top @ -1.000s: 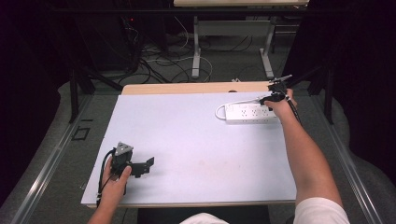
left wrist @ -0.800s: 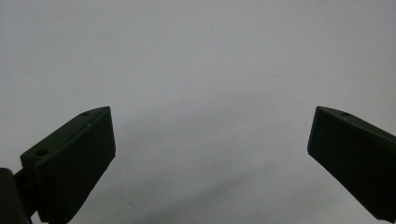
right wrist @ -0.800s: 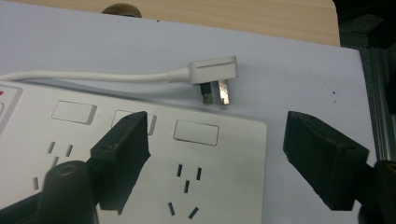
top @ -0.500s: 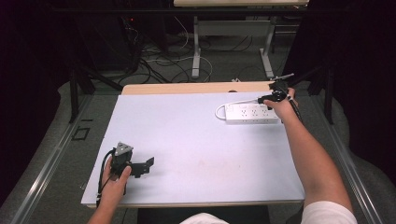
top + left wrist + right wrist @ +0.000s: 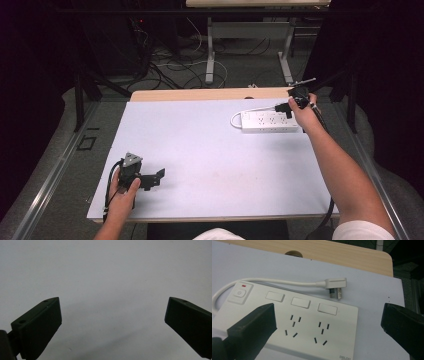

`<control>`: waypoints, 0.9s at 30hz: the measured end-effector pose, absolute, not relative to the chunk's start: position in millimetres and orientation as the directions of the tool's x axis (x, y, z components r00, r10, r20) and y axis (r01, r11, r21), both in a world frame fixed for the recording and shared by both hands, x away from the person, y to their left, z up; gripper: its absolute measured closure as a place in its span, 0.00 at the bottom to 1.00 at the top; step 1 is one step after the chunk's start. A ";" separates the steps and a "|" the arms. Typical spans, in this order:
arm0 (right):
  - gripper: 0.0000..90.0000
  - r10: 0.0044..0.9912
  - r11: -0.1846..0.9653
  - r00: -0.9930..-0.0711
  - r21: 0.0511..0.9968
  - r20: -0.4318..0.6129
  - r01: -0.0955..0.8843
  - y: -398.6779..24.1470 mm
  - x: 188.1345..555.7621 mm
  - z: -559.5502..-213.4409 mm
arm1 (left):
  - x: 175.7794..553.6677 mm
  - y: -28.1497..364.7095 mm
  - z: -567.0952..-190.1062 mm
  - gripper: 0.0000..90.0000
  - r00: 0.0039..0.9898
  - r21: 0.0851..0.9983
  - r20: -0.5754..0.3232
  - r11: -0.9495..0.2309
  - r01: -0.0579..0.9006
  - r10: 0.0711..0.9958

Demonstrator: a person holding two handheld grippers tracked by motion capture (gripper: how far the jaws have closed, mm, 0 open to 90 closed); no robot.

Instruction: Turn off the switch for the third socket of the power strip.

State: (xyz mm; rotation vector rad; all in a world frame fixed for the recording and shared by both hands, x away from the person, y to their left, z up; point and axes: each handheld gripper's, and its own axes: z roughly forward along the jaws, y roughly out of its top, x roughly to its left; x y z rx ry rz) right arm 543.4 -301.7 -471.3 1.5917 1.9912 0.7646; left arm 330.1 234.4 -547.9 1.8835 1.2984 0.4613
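Observation:
A white power strip (image 5: 270,121) lies at the far right of the white table top (image 5: 210,150). Its surface (image 5: 294,322) shows a switch, three blank covers and several sockets. Its own white plug (image 5: 335,285) rests unplugged on the table just behind it. My right gripper (image 5: 295,97) hovers over the strip's right end. Its jaws (image 5: 329,312) have just been opening and stand wide apart, with nothing pressed between them. My left gripper (image 5: 155,179) rests near the front left edge. Its jaws (image 5: 113,302) stand open over bare table.
A strip of wooden tabletop (image 5: 210,94) with a round cable hole (image 5: 293,253) runs behind the white surface. Beyond the table, loose cables (image 5: 170,60) and white desk legs (image 5: 211,50) are on the floor. The table's right edge is close to the strip.
The right gripper has lifted slightly off the strip's right end. The left hand and gripper have stayed where they were.

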 end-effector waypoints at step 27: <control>0.00 0.905 0.335 -0.419 0.730 -0.073 0.596 -264.2 478.7 -446.2 | 329.4 234.7 -547.5 0.01 0.412 0.773 -0.126 -0.171 0.611 0.903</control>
